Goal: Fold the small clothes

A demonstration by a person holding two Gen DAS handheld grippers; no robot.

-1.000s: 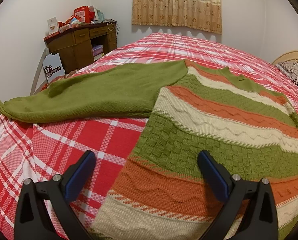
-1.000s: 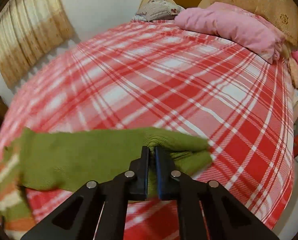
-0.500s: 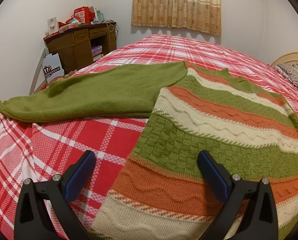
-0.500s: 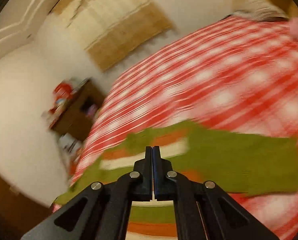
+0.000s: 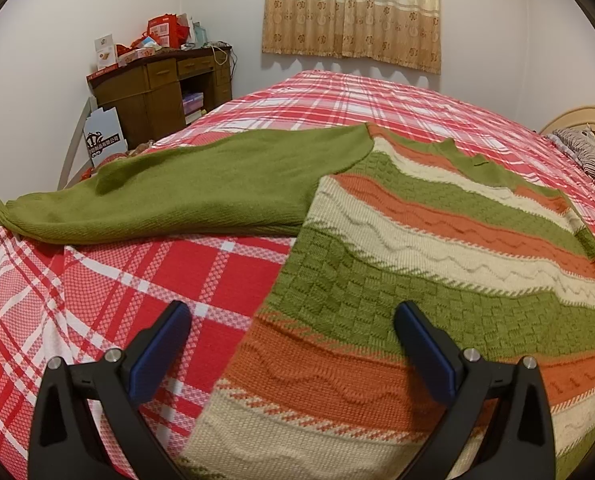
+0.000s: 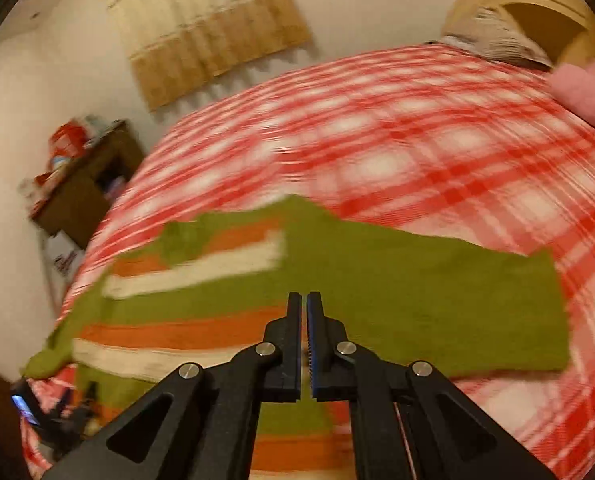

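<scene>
Below right hand-held gripper (image 6: 303,308) — jaws together, empty — striped sweater (image 6: 225,304).

One striped sweater (image 5: 437,248) lies on one plaid bed (image 5: 357,96). Two tools show: the left tool (image 5: 293,344) and the right tool (image 6: 303,320). One curtain (image 5: 351,8) hangs at twelve o'clock; one wooden table (image 5: 157,88) stands at ten o'clock.

A home bedroom: plaid-covered bed (image 5: 337,96), curtains (image 5: 353,8), cluttered wooden desk (image 5: 157,88)

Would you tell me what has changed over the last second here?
The right gripper, shut, left the bunched sleeve end and swung toward the sweater; that sleeve now lies flat. The open left gripper, the sweater and its other sleeve stayed put.
</scene>
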